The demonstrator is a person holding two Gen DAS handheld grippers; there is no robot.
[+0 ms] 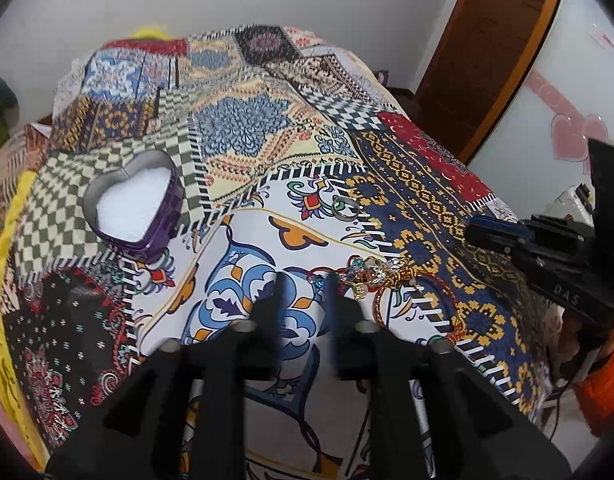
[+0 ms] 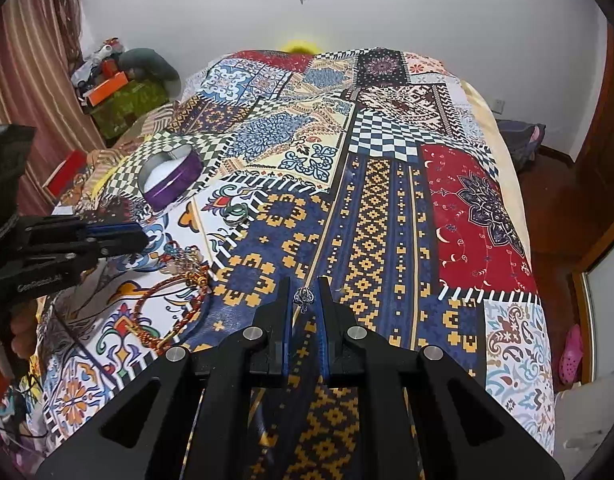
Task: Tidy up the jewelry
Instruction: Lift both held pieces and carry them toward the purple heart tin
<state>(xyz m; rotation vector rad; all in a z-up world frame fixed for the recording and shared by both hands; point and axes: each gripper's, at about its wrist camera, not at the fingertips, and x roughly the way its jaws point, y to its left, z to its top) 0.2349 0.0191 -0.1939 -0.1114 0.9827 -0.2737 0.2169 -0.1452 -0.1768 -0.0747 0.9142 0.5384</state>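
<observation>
In the right wrist view, the right gripper (image 2: 305,300) sits at the lower centre of the frame, its black fingers (image 2: 283,312) drawn narrow around a small silver ornate ring (image 2: 304,295) pinched between the blue-lined pads near the tips. It hangs over the blue and yellow patterned band of the patchwork bedspread (image 2: 479,200).

At the left of that frame, a purple heart-shaped box with white padding (image 2: 171,178) stands on the green checkered patch. Just below and right of it, a pair of silver band rings (image 2: 237,213) lies on the white floral patch. Lower left of those, a tangle of red and gold braided cord bracelets with small charms (image 2: 179,280) lies on the cloth, its loops trailing toward the lower left.

In the left wrist view, the left gripper (image 1: 307,288) fills the lower centre, its fingers (image 1: 273,300) parted with a moderate gap and nothing between them. The charm end of the bracelets (image 1: 371,276) lies just right of the right-hand fingertip; whether they touch I cannot tell. The heart box (image 1: 137,204) appears at the left of the frame, the band rings (image 1: 344,206) at centre, and the right gripper (image 1: 483,232) reaches in from the right edge.
</observation>
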